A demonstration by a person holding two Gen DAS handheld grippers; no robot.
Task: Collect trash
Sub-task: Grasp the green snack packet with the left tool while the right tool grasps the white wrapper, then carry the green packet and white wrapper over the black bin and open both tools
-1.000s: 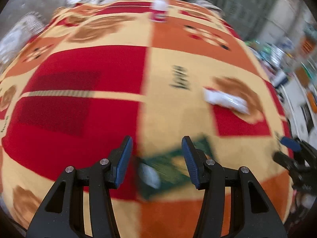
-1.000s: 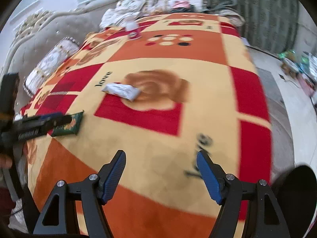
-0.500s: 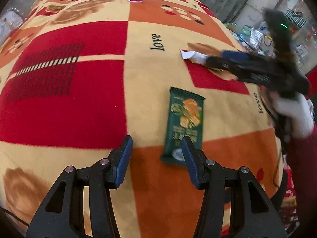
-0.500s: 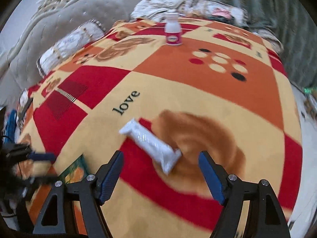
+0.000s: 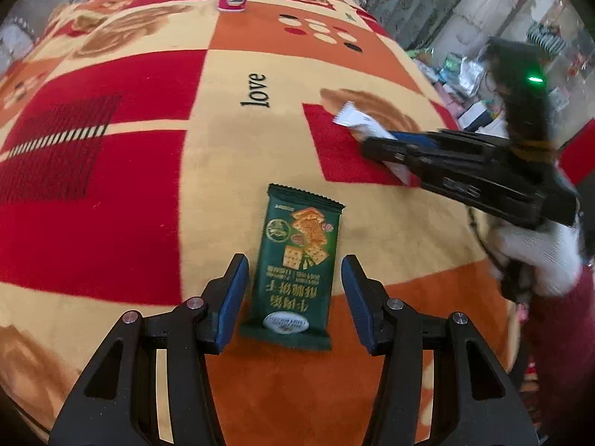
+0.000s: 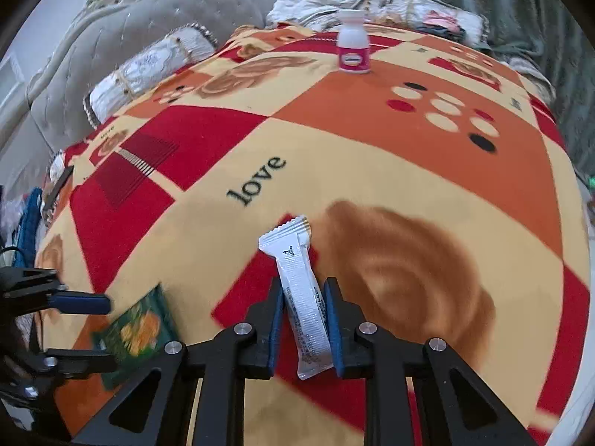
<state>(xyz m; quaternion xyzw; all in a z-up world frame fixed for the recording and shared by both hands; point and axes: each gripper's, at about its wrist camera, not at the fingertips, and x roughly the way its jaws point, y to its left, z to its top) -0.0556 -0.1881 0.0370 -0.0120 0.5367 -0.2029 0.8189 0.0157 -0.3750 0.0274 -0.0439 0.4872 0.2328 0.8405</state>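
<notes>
Two wrappers [image 6: 304, 297] [image 5: 297, 271] and one bottle [image 6: 353, 52] lie on the blanket [image 6: 372, 163]. The right hand-held gripper [image 6: 303, 319] clamps the white wrapper. The left hand-held gripper [image 5: 293, 290] gapes around the green one.

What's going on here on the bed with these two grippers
A person is picking up trash from a patterned blanket. The right hand-held gripper has shut on a white wrapper lying on the blanket. The left hand-held gripper is open, its fingers on either side of a green cracker packet, not gripping it yet. A small pink and white bottle stands untouched at the far end.
</notes>
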